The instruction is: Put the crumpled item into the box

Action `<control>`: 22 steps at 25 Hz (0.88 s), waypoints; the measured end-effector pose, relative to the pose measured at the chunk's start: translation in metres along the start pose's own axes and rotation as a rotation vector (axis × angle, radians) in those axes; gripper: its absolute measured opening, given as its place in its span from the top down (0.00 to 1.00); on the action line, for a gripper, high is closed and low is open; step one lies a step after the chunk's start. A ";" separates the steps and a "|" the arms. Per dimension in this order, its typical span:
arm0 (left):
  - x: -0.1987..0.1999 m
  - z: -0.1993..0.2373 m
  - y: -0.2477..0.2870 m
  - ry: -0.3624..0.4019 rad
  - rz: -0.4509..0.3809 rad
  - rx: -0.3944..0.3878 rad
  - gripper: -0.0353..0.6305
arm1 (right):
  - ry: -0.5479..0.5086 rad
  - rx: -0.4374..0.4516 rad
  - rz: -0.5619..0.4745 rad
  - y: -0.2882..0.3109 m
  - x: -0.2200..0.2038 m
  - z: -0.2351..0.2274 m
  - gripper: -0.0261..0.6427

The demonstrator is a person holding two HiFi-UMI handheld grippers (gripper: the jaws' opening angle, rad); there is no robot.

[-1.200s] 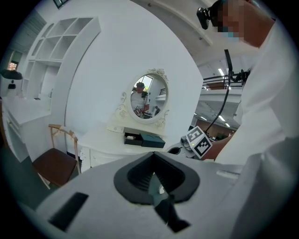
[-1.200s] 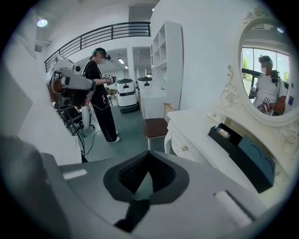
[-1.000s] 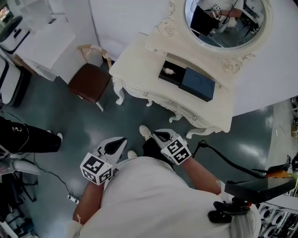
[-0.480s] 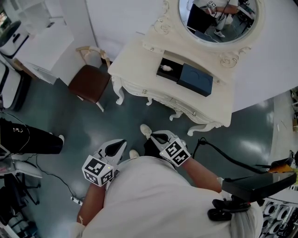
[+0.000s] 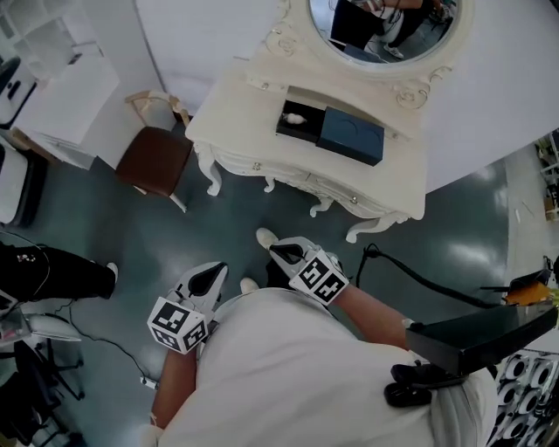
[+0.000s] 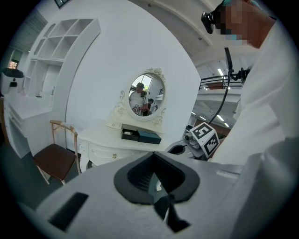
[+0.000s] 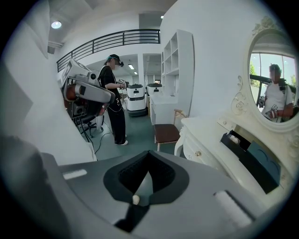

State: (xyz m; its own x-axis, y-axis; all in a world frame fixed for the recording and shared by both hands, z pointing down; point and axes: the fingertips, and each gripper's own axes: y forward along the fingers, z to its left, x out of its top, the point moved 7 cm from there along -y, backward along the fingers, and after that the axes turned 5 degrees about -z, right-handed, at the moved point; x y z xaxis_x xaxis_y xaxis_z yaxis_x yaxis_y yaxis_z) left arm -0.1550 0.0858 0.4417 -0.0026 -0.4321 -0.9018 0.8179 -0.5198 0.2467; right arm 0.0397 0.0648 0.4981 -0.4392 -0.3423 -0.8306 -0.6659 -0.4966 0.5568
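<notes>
A small white crumpled item (image 5: 294,117) sits far from the person, already inside the box (image 5: 307,128). It is a pale, wrinkled lump that looks like scrunched paper or tissue, and it lies towards the left of the box's black interior. It is too small to tell more of its make.

The box is a shallow open tray with black walls and stands on the white carved desk (image 5: 236,113), just in front of the oval mirror (image 5: 384,26). Nothing else shows in it. Touching its right side lies a dark blue lid (image 5: 351,138), flat on the desk, with a faint curved line on its top.

Left of the desk, on the grey-green floor, stands a chair (image 5: 153,157) with a brown seat and a pale frame.

Near the person, well apart from the desk, both claws hang over the floor. The left claw (image 5: 218,269) points towards the desk with its two jaws drawn together and nothing between them. To its right, the right claw (image 5: 274,250) is likewise closed tight and empty, and points to the far left. Neither touches the box or the crumpled item.
</notes>
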 end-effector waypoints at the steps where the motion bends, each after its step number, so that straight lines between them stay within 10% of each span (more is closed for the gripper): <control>1: 0.000 0.000 -0.001 0.000 0.000 0.002 0.95 | -0.004 0.002 0.001 0.001 0.001 0.000 0.96; 22: 0.007 0.009 0.019 -0.008 0.033 -0.019 0.95 | 0.004 0.008 0.005 0.004 0.005 -0.016 0.96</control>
State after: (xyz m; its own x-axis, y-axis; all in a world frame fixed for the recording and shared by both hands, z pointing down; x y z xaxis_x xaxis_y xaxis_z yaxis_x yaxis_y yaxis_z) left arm -0.1445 0.0661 0.4434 0.0203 -0.4550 -0.8903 0.8283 -0.4910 0.2698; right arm 0.0447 0.0482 0.4969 -0.4400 -0.3478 -0.8279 -0.6687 -0.4886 0.5605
